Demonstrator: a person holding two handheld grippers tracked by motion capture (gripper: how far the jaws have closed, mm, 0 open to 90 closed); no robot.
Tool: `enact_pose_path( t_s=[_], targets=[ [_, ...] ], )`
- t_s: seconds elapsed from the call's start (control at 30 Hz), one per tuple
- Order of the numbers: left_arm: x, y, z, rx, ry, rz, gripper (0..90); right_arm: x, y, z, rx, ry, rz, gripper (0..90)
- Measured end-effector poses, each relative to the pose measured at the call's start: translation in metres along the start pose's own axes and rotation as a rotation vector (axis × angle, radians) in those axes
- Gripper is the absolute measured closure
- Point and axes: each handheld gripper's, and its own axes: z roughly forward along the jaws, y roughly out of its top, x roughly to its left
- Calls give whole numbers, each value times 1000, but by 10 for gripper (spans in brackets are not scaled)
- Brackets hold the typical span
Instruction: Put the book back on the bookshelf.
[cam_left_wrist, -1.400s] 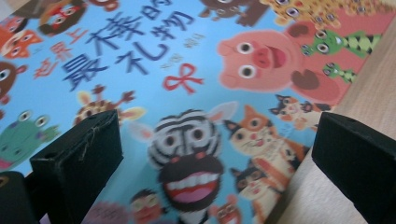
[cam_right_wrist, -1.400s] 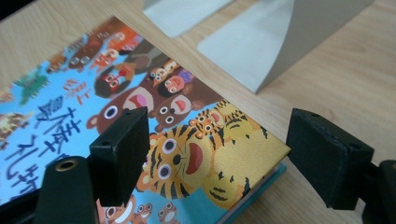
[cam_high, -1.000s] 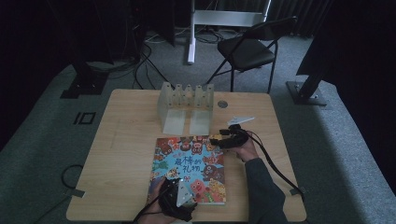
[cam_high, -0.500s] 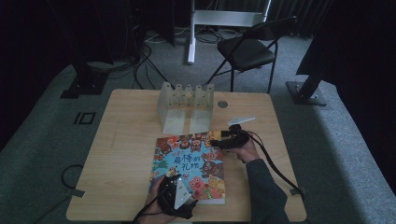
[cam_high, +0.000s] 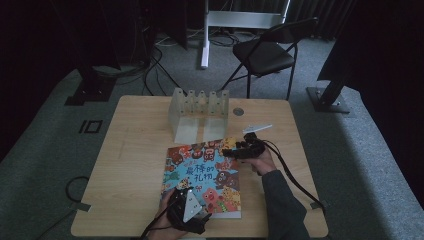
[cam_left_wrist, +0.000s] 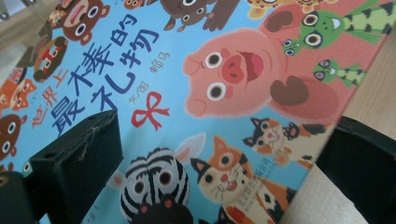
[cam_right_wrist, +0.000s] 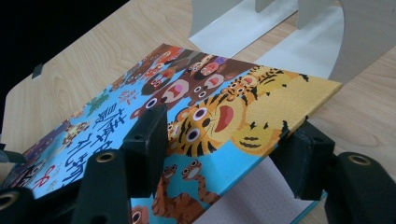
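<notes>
At the back of the wooden table (cam_high: 135, 165) we see a pale divider rack (cam_high: 199, 112) with empty slots. Just in front of it lies a children's picture book (cam_high: 205, 175), its front cover lifted at the right edge. Our right gripper (cam_high: 235, 151) straddles that raised cover, one jaw above and one beneath; the jaws have just been closing and do not yet pinch it. Our left gripper (cam_high: 187, 210) spans the book's near corner, jaws wide apart. A folding chair (cam_high: 265, 55) stands beyond the table.
</notes>
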Motion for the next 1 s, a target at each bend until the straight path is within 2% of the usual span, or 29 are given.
enact_pose_path(
  t_s=[0.17,0.27,0.4,0.57,0.8,0.93,1.0],
  targets=[
    [2,-5,-10,-12,-11,-21,40,0,1,-2,-13,7,6,430],
    [3,-8,-21,-36,-11,-42,49,0,2,-2,-19,9,11,446],
    [10,-13,-30,-48,21,-63,58,0,2,-3,-20,10,15,457],
    [27,-19,-29,-25,52,-113,58,0,3,-4,-36,15,20,482],
    [48,-23,-28,-9,77,-154,58,1,6,-7,-71,43,38,548],
    [57,-27,-27,6,82,-172,58,6,11,-12,-105,64,29,598],
    [61,-28,-27,7,89,-182,58,11,15,-14,-107,58,14,598]
  ],
)
